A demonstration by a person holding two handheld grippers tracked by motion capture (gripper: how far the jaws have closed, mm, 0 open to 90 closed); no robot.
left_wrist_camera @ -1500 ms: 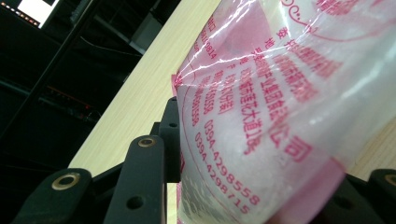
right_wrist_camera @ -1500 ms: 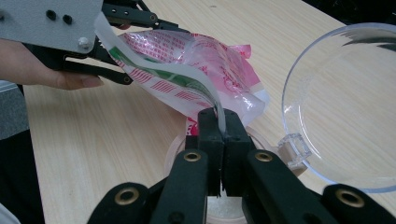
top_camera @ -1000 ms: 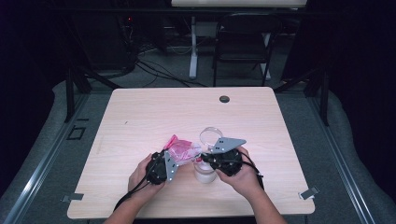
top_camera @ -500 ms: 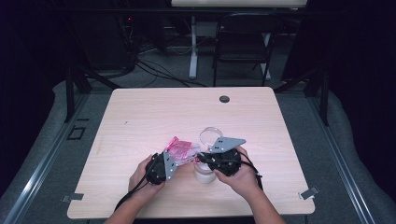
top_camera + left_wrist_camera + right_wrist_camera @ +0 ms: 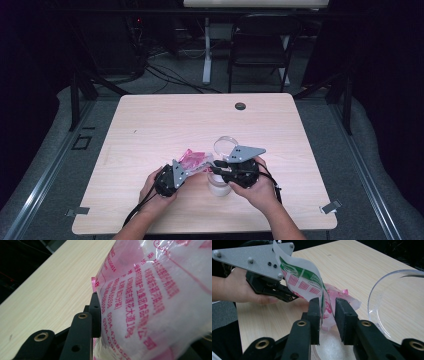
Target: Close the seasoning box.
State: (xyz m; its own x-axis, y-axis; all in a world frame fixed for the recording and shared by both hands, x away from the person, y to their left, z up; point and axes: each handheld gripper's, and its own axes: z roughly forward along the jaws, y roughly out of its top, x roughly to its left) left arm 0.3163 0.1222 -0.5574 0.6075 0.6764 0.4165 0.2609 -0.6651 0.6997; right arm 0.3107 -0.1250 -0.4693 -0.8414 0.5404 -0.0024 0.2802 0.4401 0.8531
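Note:
A clear plastic packet with pink print and white contents hangs between my two grippers above the table's front middle. My left gripper is shut on it; one black finger presses its side and the other is hidden behind the film. In the right gripper view the packet's green and pink printed flap rises between the jaws of my right gripper, which stand open with a gap and the film against one jaw. My right gripper points left, tip to tip with the left one.
A clear round bowl lies just behind the grippers, and its rim is close beside the right jaws. A small white round container stands under the right gripper. A dark grommet sits at the table's far edge.

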